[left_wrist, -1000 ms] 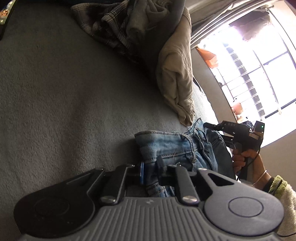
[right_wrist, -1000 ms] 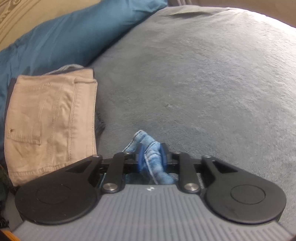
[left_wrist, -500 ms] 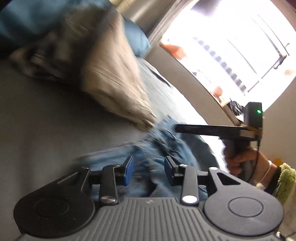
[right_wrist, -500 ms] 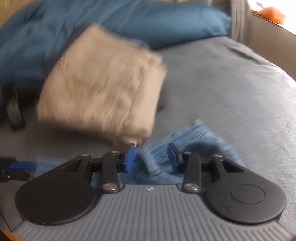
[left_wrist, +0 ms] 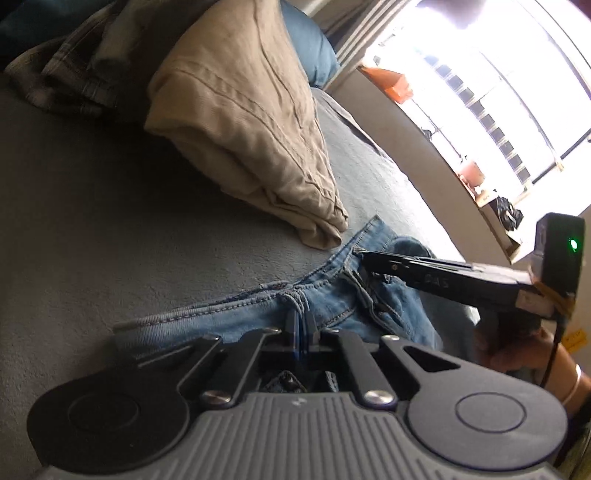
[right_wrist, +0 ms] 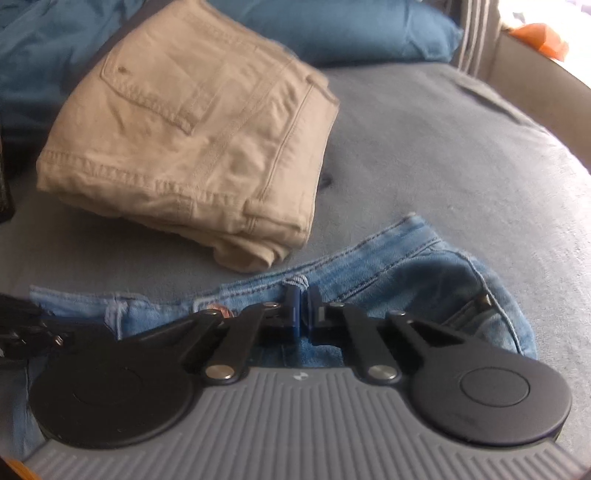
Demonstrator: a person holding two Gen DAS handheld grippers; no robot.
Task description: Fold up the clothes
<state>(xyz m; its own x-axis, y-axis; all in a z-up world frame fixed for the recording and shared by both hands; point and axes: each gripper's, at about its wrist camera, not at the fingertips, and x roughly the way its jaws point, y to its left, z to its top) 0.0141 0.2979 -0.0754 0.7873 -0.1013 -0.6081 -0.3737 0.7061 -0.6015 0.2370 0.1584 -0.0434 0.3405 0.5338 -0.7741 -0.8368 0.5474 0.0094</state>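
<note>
Light blue jeans (left_wrist: 236, 314) lie on the grey bed cover (left_wrist: 92, 221), their waistband towards the far side. My left gripper (left_wrist: 301, 321) is shut on the waistband at a belt loop. My right gripper (right_wrist: 303, 299) is shut on the waistband (right_wrist: 369, 258) further along, also at a belt loop. In the left wrist view the right gripper (left_wrist: 364, 258) reaches in from the right, held by a hand (left_wrist: 517, 354). The left gripper's black fingers (right_wrist: 26, 328) show at the left edge of the right wrist view.
Folded khaki trousers (right_wrist: 192, 129) sit just beyond the jeans, close to the waistband. A crumpled plaid shirt (left_wrist: 62, 74) lies behind them, with blue pillows (right_wrist: 351, 33) at the head of the bed. A bright window (left_wrist: 498, 92) and a wall bound the right side.
Both grippers let go of the bunched denim, opened, shifted sideways and rolled, then shut again on the waistband. The jeans now lie spread flatter on the bed.
</note>
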